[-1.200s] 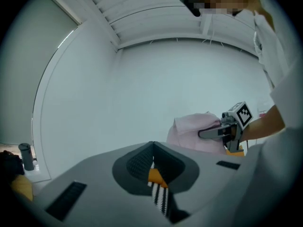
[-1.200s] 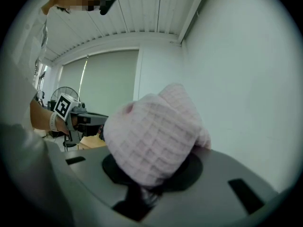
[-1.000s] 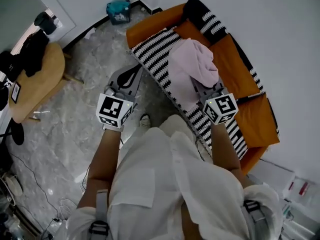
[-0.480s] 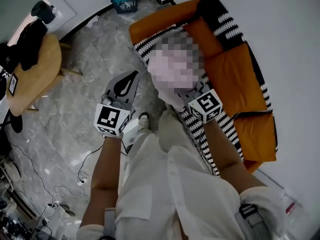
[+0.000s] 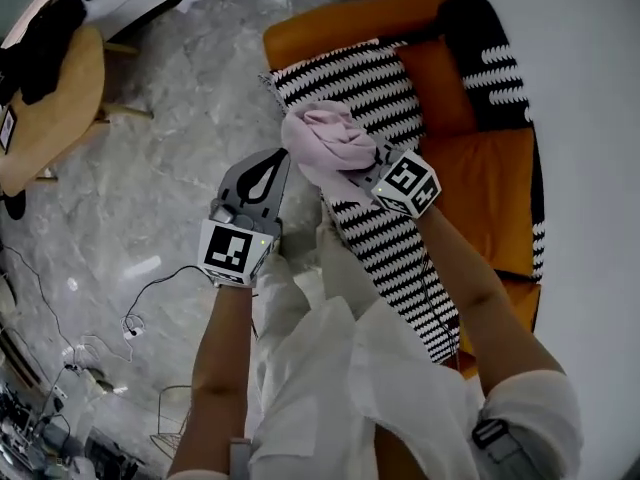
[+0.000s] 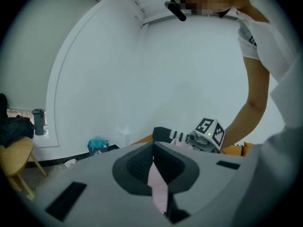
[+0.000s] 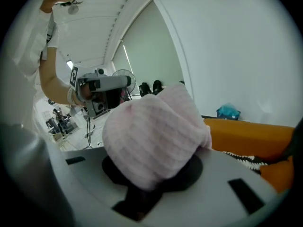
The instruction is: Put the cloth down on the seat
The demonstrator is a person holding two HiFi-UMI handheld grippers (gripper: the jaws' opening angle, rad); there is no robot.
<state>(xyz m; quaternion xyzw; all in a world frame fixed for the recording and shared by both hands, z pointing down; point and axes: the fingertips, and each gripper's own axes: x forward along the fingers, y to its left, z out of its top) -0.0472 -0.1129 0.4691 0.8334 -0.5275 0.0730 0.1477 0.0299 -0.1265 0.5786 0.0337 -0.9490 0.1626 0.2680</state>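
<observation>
A bunched pink cloth hangs in the air over the front edge of the black-and-white striped seat cover of an orange sofa. My right gripper is shut on the cloth, which bulges up over its jaws and fills the right gripper view. My left gripper is just left of the cloth, over the floor, with its tips pressed together. A pale pink strip shows in the gap behind those tips; I cannot tell what it is. The right gripper's marker cube shows beyond the left jaws.
A round wooden table with dark things on it stands at the far left. Cables lie on the marble floor. A teal bag sits by the wall at the sofa's end. The person's legs are below the grippers.
The right gripper has carried the cloth left, from over the seat's middle to its front edge, close to the left gripper. The cloth is more bunched. The left gripper has barely moved.
</observation>
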